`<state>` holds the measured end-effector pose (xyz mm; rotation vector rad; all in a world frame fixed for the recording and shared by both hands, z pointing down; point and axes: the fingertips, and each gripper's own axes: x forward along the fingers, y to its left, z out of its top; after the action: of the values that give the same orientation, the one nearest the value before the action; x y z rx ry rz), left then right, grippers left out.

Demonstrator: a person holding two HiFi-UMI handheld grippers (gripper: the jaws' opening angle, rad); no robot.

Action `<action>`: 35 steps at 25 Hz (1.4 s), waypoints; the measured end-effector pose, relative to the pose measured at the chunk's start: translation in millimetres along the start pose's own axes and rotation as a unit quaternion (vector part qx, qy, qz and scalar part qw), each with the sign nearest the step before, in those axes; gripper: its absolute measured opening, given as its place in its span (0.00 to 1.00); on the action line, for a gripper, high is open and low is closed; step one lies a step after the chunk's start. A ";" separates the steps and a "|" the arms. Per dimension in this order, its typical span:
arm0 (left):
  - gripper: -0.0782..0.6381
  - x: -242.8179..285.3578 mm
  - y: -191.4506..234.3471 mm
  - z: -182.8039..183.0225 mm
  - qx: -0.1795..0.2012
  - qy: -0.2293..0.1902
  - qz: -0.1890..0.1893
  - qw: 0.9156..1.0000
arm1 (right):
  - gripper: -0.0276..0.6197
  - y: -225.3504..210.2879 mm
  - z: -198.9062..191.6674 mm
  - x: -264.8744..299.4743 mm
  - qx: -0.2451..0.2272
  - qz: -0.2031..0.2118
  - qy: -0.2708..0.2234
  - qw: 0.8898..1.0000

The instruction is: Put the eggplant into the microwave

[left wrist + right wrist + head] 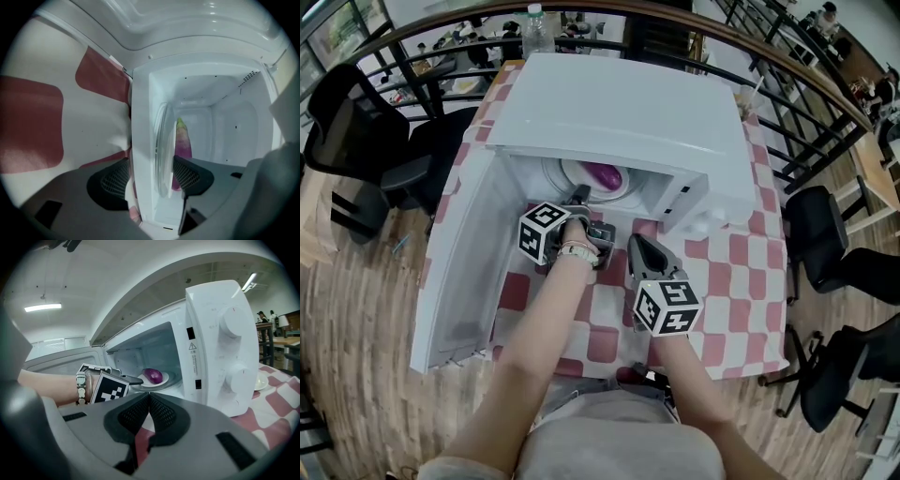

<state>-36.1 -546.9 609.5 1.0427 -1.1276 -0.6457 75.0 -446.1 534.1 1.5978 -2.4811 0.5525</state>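
**A:** Can you read any brand name on the microwave [220, 348]?

**B:** No, I find none. The front panel has only a small warning label [192, 346] with a triangle on it, and its print is too small to read. To the right of it are two plain round knobs [232, 322].

**A:** And the marker cube [665, 307] on the gripper?

**B:** It shows only black and white squares, no letters.

**A:** Where is the eggplant [153, 375]?

**B:** It lies inside the microwave, on a white plate [163, 379]. The plate sits on the round glass tray [161, 140]. The door [459, 262] is swung wide open to the left.

**A:** How do the jaws stand?

**B:** The left gripper [152, 176] is at the mouth of the cavity, with its jaws spread and pinching nothing. The white front edge of the cavity and the rim of the tray show between them, and the eggplant is further in. The right gripper [149, 411] is outside, in front of the microwave, with its jaws pressed together and nothing in them.

**A:** Does something stand in the way?

**B:** In the head view the left arm and its gripper cover the lower part of the opening.

**A:** What else is around?

**B:** There is a red and white checked tablecloth [741, 281] and a clear bottle [536, 33] behind the microwave. Black chairs [839, 262] and a dark railing [787, 84] are around the table. The left wrist wears a beaded bracelet [82, 387].
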 end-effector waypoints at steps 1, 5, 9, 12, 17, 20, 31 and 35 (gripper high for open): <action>0.50 1.0 -0.4 0.4 -0.001 -0.001 0.001 1.000 | 0.08 -0.2 1.0 -0.4 0.000 -0.001 0.001 1.000; 0.51 2.0 0.1 0.1 -0.005 0.000 0.008 1.000 | 0.08 -0.9 6.6 -3.5 0.001 -0.005 0.002 1.000; 0.51 -5.8 -0.4 -2.6 -0.008 0.002 0.016 1.000 | 0.08 1.0 17.4 -9.5 0.000 -0.006 0.002 1.000; 0.52 -14.2 -3.1 -5.9 -0.010 0.005 0.021 1.000 | 0.08 4.1 26.1 -14.5 0.002 -0.004 0.004 1.000; 0.52 -28.1 -11.6 -10.9 -0.013 0.015 0.020 1.000 | 0.08 12.0 41.4 -21.7 0.001 0.003 0.003 1.000; 0.53 -36.9 -15.2 -14.2 -0.015 0.020 0.021 0.999 | 0.08 15.7 49.3 -26.6 -0.002 0.007 0.005 1.000; 0.52 -61.5 -35.2 -35.7 0.004 0.070 -0.004 0.998 | 0.08 27.1 74.3 -39.6 -0.030 0.020 -0.007 0.999; 0.38 -75.3 -43.1 -43.2 0.026 0.075 -0.015 0.997 | 0.08 25.5 79.9 -45.5 -0.036 0.018 -0.010 0.999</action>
<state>-17.3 -485.9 536.5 1.1351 -1.0045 -0.5543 77.8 -428.1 440.4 1.5418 -2.5193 0.4498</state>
